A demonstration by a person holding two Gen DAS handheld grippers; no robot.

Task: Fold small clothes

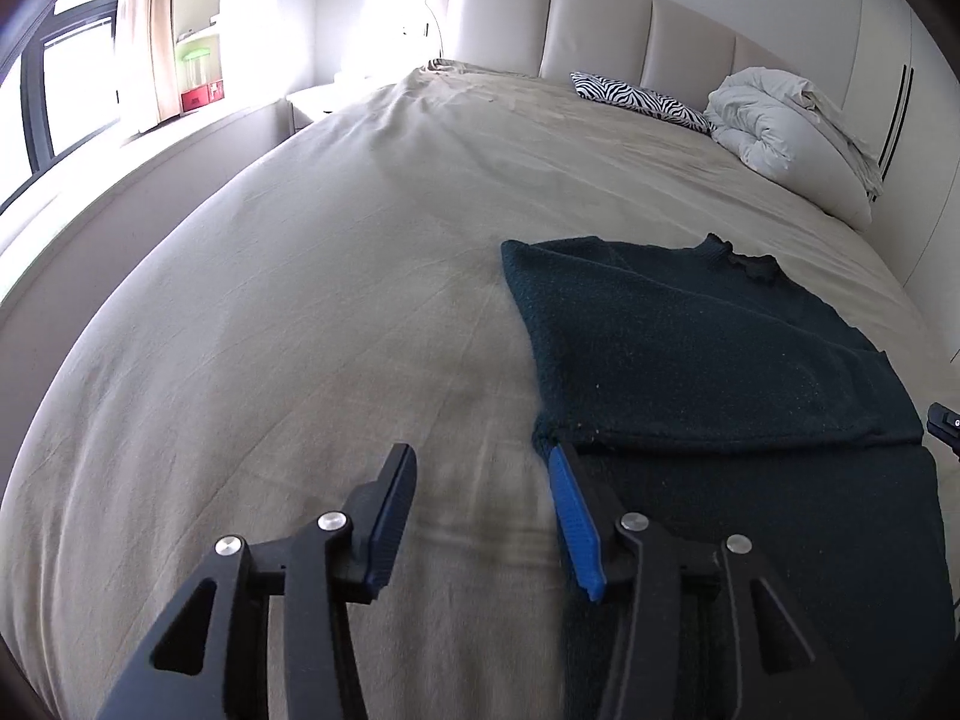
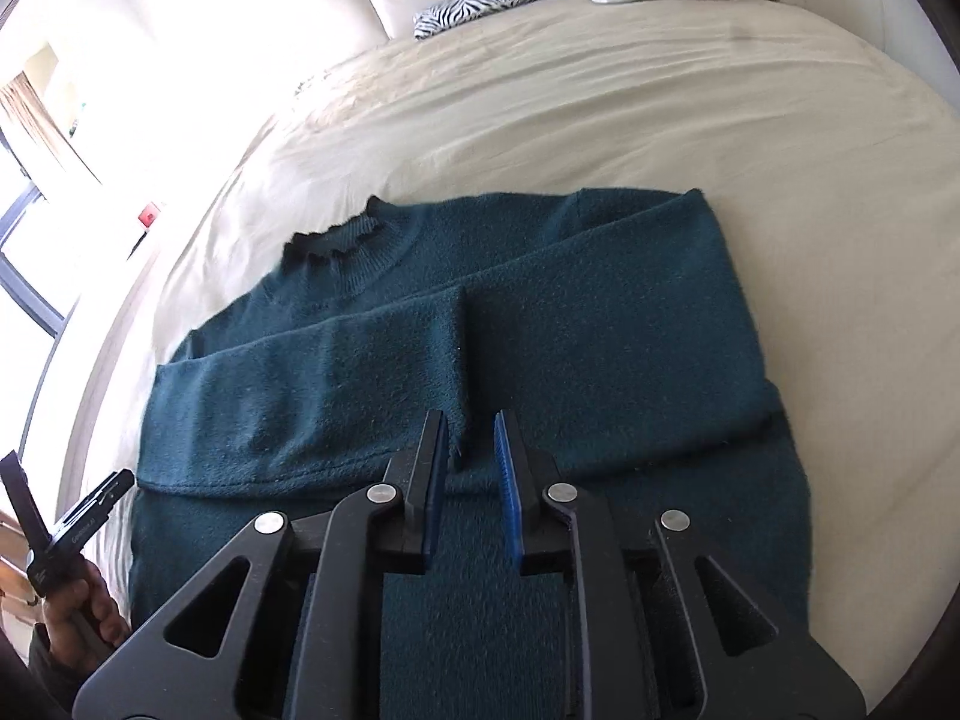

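A dark teal knit sweater lies flat on the bed, neck towards the headboard, with both sleeves folded across its chest. It also shows in the left wrist view. My left gripper is open and empty, low over the sheet at the sweater's left edge, its right finger touching the fabric edge. My right gripper is open by a narrow gap and holds nothing, over the middle of the sweater where the two sleeve cuffs meet. The left gripper also shows at the left edge of the right wrist view, held by a hand.
The beige sheet covers the whole bed. A zebra-print pillow and a white folded duvet lie by the padded headboard. A window and a ledge run along the left side.
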